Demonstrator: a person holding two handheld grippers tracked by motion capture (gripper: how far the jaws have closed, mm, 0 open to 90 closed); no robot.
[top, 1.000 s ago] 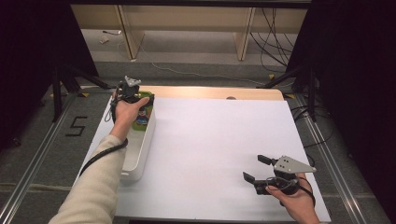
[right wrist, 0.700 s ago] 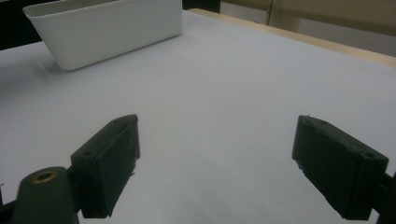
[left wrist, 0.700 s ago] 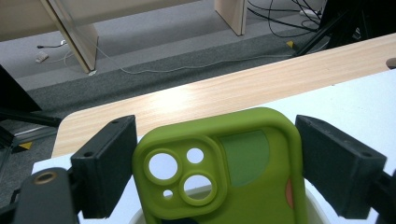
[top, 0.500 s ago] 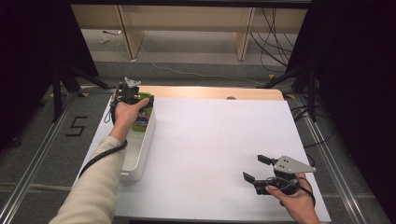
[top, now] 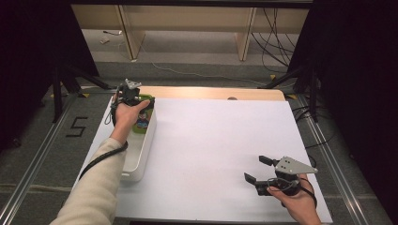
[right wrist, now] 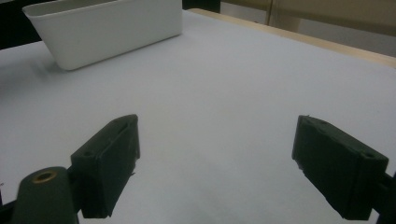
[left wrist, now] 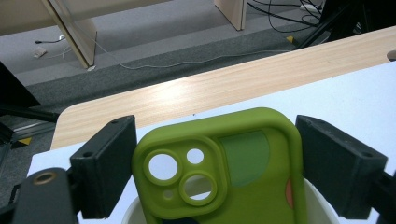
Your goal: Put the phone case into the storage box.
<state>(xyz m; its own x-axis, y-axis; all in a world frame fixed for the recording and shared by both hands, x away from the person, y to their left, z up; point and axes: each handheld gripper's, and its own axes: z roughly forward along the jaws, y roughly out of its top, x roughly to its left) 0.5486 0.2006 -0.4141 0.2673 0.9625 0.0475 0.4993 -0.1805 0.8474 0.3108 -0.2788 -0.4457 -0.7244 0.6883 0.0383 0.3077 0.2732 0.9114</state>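
A green phone case (left wrist: pixel 243 158) with round camera cut-outs stands upright between the jaws of my left gripper (left wrist: pixel 215 135), and both pads press on its sides. In the high view the left gripper (top: pixel 133 96) holds the phone case (top: pixel 142 123) over the far end of a long white bin (top: pixel 141 154) at the table's left edge. My right gripper (top: pixel 257 169) rests low at the front right of the table, open, nothing between its jaws. From the right gripper (right wrist: pixel 217 140) view the white bin (right wrist: pixel 107 28) lies far off across the sheet.
A white sheet (top: pixel 211 140) covers the table, with a strip of bare wood (top: pixel 211 93) along its far edge. Beyond the table are the floor, cables and shelf legs. Metal rails run along both sides.
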